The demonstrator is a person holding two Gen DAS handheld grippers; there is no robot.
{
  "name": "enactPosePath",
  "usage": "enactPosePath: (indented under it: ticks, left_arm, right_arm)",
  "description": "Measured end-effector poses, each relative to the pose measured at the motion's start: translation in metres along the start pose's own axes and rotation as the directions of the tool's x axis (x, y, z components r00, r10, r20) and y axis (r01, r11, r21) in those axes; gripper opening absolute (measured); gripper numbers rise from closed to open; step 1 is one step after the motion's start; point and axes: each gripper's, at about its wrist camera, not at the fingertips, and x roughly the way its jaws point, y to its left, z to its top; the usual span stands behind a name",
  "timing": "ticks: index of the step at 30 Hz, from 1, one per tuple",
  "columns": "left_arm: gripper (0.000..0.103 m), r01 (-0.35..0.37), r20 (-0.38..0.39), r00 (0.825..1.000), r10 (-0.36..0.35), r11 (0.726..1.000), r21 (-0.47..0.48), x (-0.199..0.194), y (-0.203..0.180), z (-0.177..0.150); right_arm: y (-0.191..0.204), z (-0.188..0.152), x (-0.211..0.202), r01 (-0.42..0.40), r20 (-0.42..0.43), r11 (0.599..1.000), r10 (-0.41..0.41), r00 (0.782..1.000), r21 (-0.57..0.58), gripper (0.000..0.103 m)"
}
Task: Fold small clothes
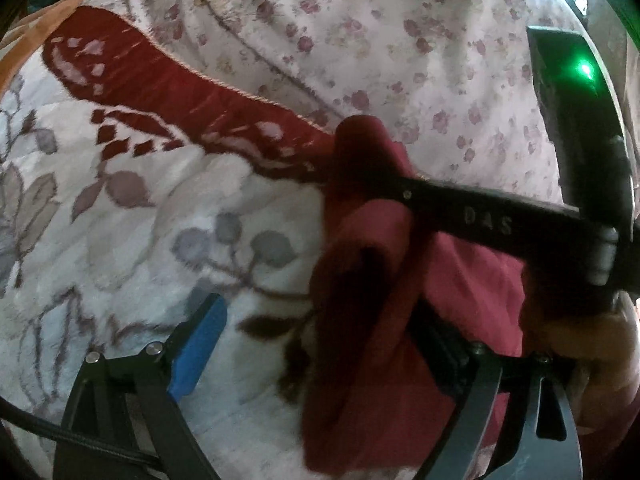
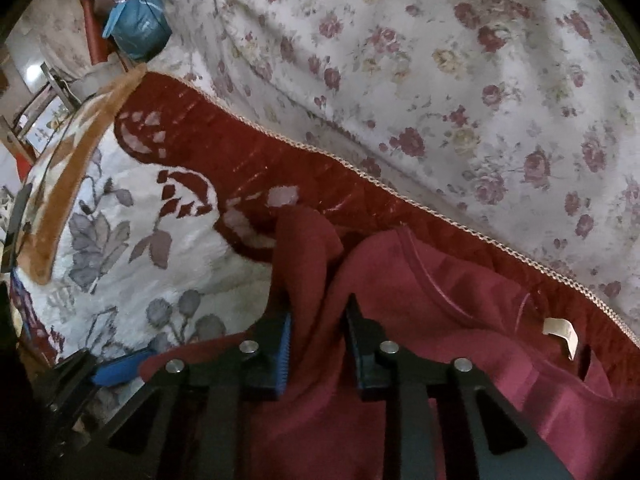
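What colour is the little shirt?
Dark red: the small fleecy garment shows best in the right wrist view.
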Motion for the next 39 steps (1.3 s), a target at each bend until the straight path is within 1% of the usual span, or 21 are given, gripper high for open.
enactPosePath:
  ticks: [1, 2, 3, 4, 6, 9, 12, 13, 14, 15, 17, 21, 28, 29, 30, 31, 32, 34, 35, 36, 39]
  left_arm:
    - [0.089, 0.014, 0.011, 1.000, -0.014, 1.000, 0.001, 0.000, -0.002, 0.001]
    - [0.082, 0.028, 0.016, 0.999, -0.028, 1.000, 0.006, 0.002, -0.004, 0.002]
    - [0.069, 0.048, 0.013, 0.999, -0.048, 0.999, 0.016, 0.004, -0.007, 0.005]
    - [0.063, 0.068, 0.006, 0.998, -0.068, 0.997, 0.026, 0.006, -0.009, 0.006]
    - [0.042, 0.116, -0.006, 0.993, -0.116, 0.993, 0.038, 0.006, -0.013, 0.006]
    - [0.029, 0.140, 0.003, 0.990, -0.141, 0.988, 0.070, 0.002, -0.020, 0.004]
    - [0.025, 0.157, 0.021, 0.987, -0.160, 0.982, 0.109, -0.005, -0.030, 0.001]
    - [0.025, 0.157, 0.028, 0.986, -0.162, 0.979, 0.126, -0.006, -0.034, 0.001]
    - [0.024, 0.158, 0.034, 0.986, -0.164, 0.977, 0.141, -0.007, -0.037, 0.001]
    - [0.024, 0.160, 0.037, 0.985, -0.168, 0.975, 0.154, -0.010, -0.040, 0.000]
    - [0.024, 0.168, 0.039, 0.984, -0.176, 0.973, 0.161, -0.012, -0.042, 0.000]
    - [0.024, 0.172, 0.049, 0.982, -0.184, 0.968, 0.183, -0.017, -0.046, 0.000]
    - [0.024, 0.166, 0.047, 0.983, -0.179, 0.965, 0.204, -0.020, -0.050, -0.002]
    - [0.024, 0.161, 0.045, 0.984, -0.174, 0.965, 0.205, -0.020, -0.050, -0.002]
    - [0.024, 0.154, 0.042, 0.985, -0.165, 0.967, 0.203, -0.020, -0.050, -0.002]
    - [0.024, 0.146, 0.037, 0.987, -0.156, 0.969, 0.199, -0.019, -0.049, -0.002]
    - [0.028, 0.137, 0.034, 0.989, -0.146, 0.972, 0.193, -0.019, -0.047, -0.001]
    - [0.050, 0.100, 0.045, 0.993, -0.111, 0.977, 0.189, -0.021, -0.044, -0.002]
    - [0.067, 0.081, 0.050, 0.995, -0.091, 0.979, 0.186, -0.022, -0.043, -0.003]
    - [0.075, 0.060, 0.056, 0.996, -0.071, 0.983, 0.173, -0.022, -0.040, -0.003]
    - [0.075, 0.053, 0.042, 0.997, -0.060, 0.989, 0.138, -0.020, -0.034, -0.003]
  right_arm:
    - [-0.001, -0.001, -0.002, -0.005, 0.000, 1.000, 0.005, 1.000, 0.004, 0.024]
    - [-0.004, -0.001, -0.004, -0.012, 0.002, 1.000, 0.012, 1.000, 0.013, 0.023]
    - [-0.006, -0.003, -0.005, -0.018, 0.003, 1.000, 0.018, 1.000, 0.019, 0.023]
    - [-0.008, -0.003, -0.006, -0.024, 0.003, 0.999, 0.023, 1.000, 0.025, 0.023]
    - [-0.012, -0.004, -0.007, -0.037, 0.002, 0.998, 0.037, 0.999, 0.041, 0.023]
    - [-0.018, -0.006, -0.010, -0.054, 0.000, 0.997, 0.054, 0.999, 0.059, 0.023]
    - [-0.024, -0.007, -0.016, -0.075, 0.002, 0.993, 0.075, 0.997, 0.088, 0.025]
    - [-0.028, -0.007, -0.020, -0.089, 0.009, 0.989, 0.088, 0.996, 0.114, 0.027]
    - [-0.033, -0.007, -0.024, -0.107, 0.019, 0.983, 0.106, 0.994, 0.151, 0.039]
    - [-0.037, -0.007, -0.028, -0.116, 0.026, 0.977, 0.113, 0.993, 0.180, 0.060]
    - [-0.042, -0.005, -0.036, -0.137, 0.043, 0.965, 0.131, 0.990, 0.223, 0.082]
    - [-0.042, 0.004, -0.040, -0.179, 0.023, 0.948, 0.179, 0.983, 0.262, 0.087]
    - [-0.010, 0.014, -0.006, -0.101, -0.093, 0.981, 0.118, 0.989, 0.165, 0.087]
    - [-0.004, 0.013, -0.001, -0.084, -0.102, 0.987, 0.099, 0.990, 0.138, 0.075]
    - [-0.002, 0.012, 0.001, -0.059, -0.099, 0.992, 0.071, 0.993, 0.114, 0.056]
    - [-0.001, 0.010, 0.001, -0.031, -0.091, 0.995, 0.040, 0.995, 0.094, 0.051]
    - [-0.003, 0.008, 0.001, -0.026, -0.080, 0.995, 0.033, 0.996, 0.092, 0.046]
    - [-0.012, 0.003, -0.003, -0.038, -0.049, 0.992, 0.044, 0.998, 0.124, 0.038]
    - [-0.017, 0.001, -0.006, -0.045, -0.036, 0.989, 0.051, 0.998, 0.138, 0.036]
    - [-0.021, -0.001, -0.010, -0.057, -0.023, 0.987, 0.061, 0.998, 0.149, 0.036]
    - [-0.029, -0.004, -0.021, -0.084, 0.009, 0.983, 0.083, 0.996, 0.165, 0.036]
